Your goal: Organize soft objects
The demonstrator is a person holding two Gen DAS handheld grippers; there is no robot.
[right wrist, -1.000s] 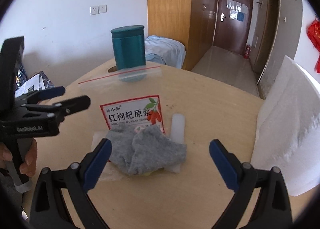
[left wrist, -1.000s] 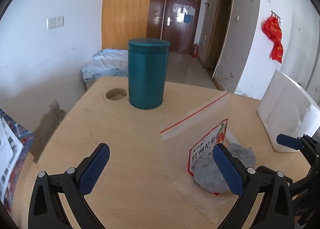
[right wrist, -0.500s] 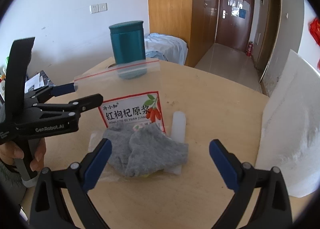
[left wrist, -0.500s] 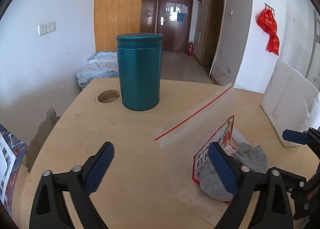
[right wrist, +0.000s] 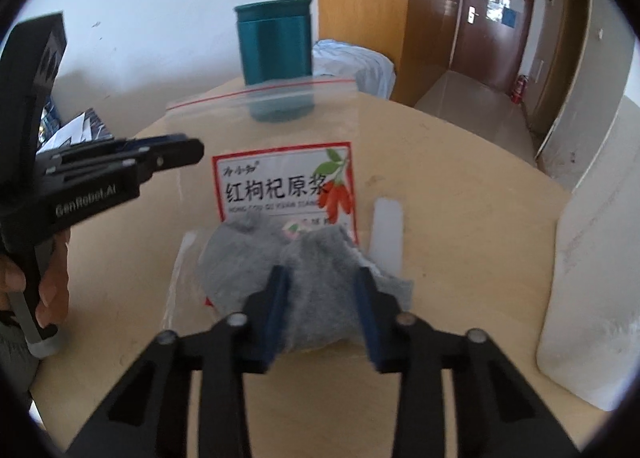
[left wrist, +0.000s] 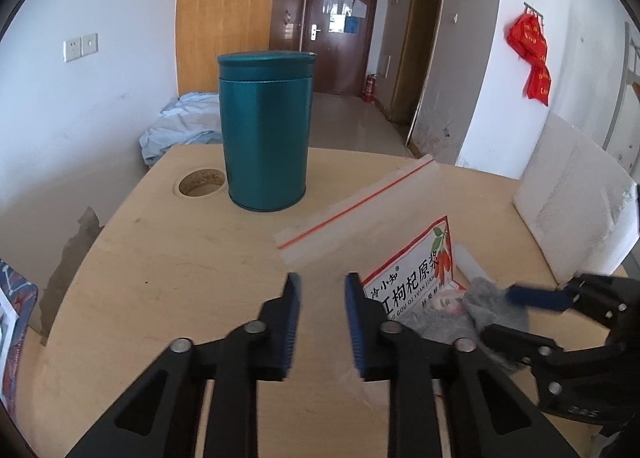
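A clear zip bag (right wrist: 280, 98) with a red seal line and a red-framed label (right wrist: 280, 186) lies on the wooden table, its top edge raised. Two grey socks (right wrist: 240, 258) are heaped on its near end. My right gripper (right wrist: 322, 278) points down at the nearer sock; its jaws are closing and the pads press into the bulging cloth. My left gripper (left wrist: 322, 282) is at the bag's (left wrist: 360, 210) left edge, jaws closing with a gap left, clear film between them. The left wrist view shows the socks (left wrist: 440, 322) and the right gripper (left wrist: 496, 314) at lower right.
A tall teal tin (left wrist: 264, 138) stands behind the bag, next to a round hole (left wrist: 202, 182) in the table (left wrist: 180, 278). A white foam block (right wrist: 592, 278) stands at the right edge. A small white stick (right wrist: 387, 234) lies right of the label. A hand (right wrist: 52, 290) holds the left gripper.
Both grippers' jaws have narrowed from wide open. The right one has dropped onto the grey sock. The left one has closed in at the bag's left edge.
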